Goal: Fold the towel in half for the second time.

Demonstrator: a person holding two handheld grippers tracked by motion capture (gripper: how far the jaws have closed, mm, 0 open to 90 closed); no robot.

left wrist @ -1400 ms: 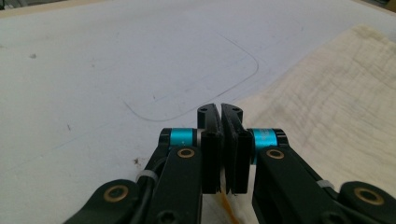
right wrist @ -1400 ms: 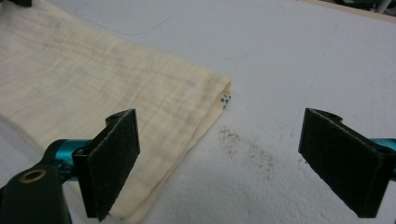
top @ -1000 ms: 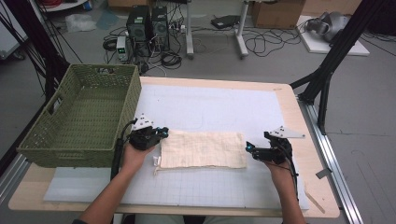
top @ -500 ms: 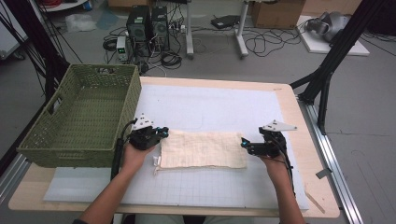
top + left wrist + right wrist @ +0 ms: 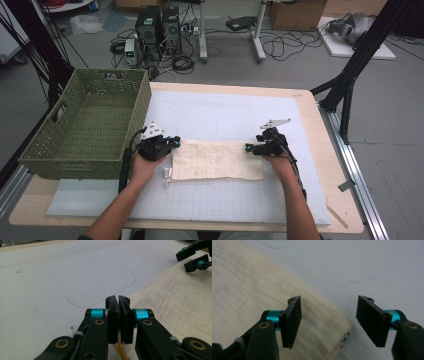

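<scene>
Cloth (image 5: 216, 160) is pinned at one corner by pinching left tool (image 5: 119, 317) while right tool (image 5: 328, 322), jaws just narrowing but w/o contact, straddles opposite corner, prob. for folding.

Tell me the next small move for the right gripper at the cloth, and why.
Probably close the right gripper on the cloth corner. Its jaws, which have just been closing, stand apart with the corner between them, pads not yet pressing. The left gripper is shut at the opposite end, so both ends would be held.
</scene>
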